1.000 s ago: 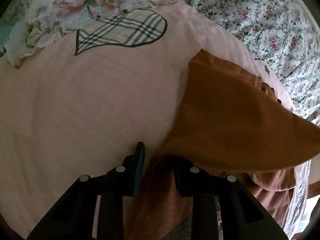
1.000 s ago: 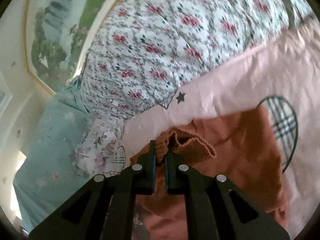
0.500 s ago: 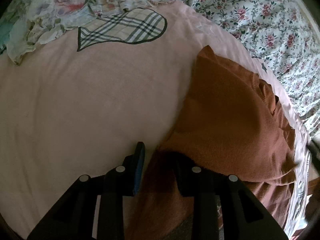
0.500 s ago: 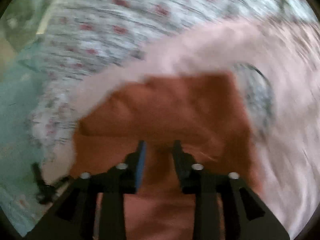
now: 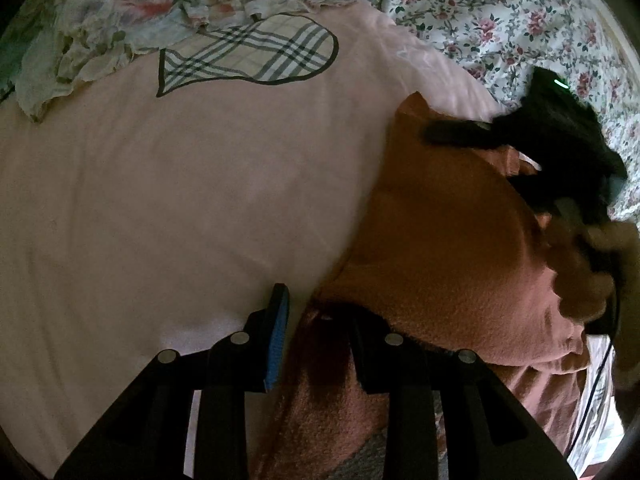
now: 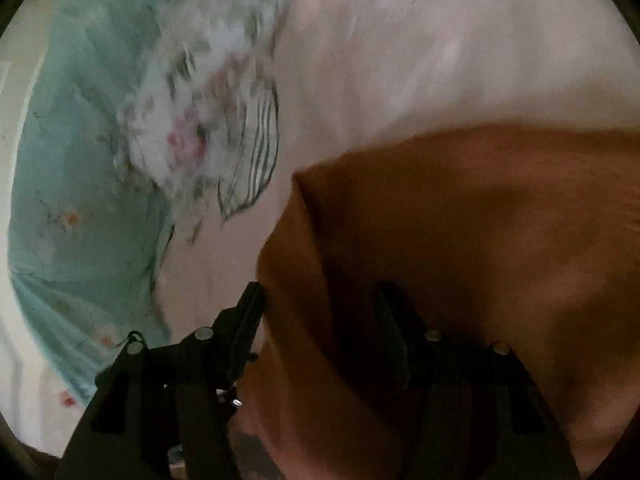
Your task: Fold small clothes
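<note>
A rust-orange knit garment lies folded over on the pink blanket, at the right of the left wrist view. My left gripper is open, low over the garment's near left edge, its right finger under the fold. My right gripper shows in that view as a dark blurred shape with a hand behind it, over the garment's far corner. In the right wrist view the right gripper is open wide over the garment, holding nothing.
The pink blanket carries a plaid fish patch. A floral frilled pillow lies at the far left and a flowered quilt at the far right. A pale green sheet shows left in the right wrist view.
The right gripper let go of the garment's ribbed edge, opened wide and swung over the fold. The lifted flap came down flat onto the garment. The left gripper stayed put.
</note>
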`<state>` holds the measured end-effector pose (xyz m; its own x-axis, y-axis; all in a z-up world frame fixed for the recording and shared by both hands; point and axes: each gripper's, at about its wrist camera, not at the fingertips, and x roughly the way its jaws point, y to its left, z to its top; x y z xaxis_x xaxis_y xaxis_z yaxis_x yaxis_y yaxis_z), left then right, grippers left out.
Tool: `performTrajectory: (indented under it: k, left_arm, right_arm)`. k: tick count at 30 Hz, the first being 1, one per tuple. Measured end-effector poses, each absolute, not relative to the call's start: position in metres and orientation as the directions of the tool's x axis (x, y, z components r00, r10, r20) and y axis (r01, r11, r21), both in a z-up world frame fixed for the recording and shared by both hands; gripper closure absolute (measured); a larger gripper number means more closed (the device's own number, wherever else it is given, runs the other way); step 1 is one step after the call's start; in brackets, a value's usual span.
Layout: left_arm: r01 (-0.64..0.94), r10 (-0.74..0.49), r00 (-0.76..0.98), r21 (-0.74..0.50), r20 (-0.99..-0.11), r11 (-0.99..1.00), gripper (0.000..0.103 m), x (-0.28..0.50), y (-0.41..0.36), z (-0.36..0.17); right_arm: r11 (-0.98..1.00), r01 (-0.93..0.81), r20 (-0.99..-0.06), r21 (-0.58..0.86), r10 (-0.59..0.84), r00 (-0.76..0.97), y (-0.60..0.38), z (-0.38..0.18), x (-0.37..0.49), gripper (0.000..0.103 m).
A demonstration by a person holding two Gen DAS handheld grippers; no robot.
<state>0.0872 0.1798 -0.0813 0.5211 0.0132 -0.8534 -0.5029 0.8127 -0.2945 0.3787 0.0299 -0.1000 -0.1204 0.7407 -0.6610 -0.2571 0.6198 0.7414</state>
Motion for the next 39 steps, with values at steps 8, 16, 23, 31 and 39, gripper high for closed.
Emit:
performTrajectory:
  k: [8,16,23,31,39]
  left_arm:
    - [-0.504,0.008,0.519,-0.299,-0.854,0.811,0.072,0.087,0.181,-0.082]
    - [-0.469,-0.039,0.524,-0.326,-0.851,0.821,0.073,0.067,0.174,-0.060]
    - [-0.266,-0.175,0.572,-0.382,-0.802,0.885,0.071,0.085,0.117,-0.025]
    - [-0.110,-0.292,0.526,-0.405,-0.799,0.908,0.070,0.101,0.044,-0.042]
    - [0.082,-0.377,0.527,-0.397,-0.761,0.914,0.065,0.138,-0.023,-0.038]
  right_arm:
    - [0.494,-0.161,-0.470,0.854,0.867,0.168,0.016,-0.061,0.410,0.044]
    - [0.645,-0.237,-0.587,0.727,0.762,0.272,-0.070,-0.033,0.325,0.044]
    - [0.793,-0.043,-0.678,0.607,0.546,0.492,-0.170,-0.020,0.216,0.044]
    - [0.891,0.254,-0.823,0.377,0.197,0.532,-0.260,-0.028,0.175,0.044]
    - [0.827,0.189,-0.765,0.529,0.368,0.529,-0.247,-0.035,0.208,0.094]
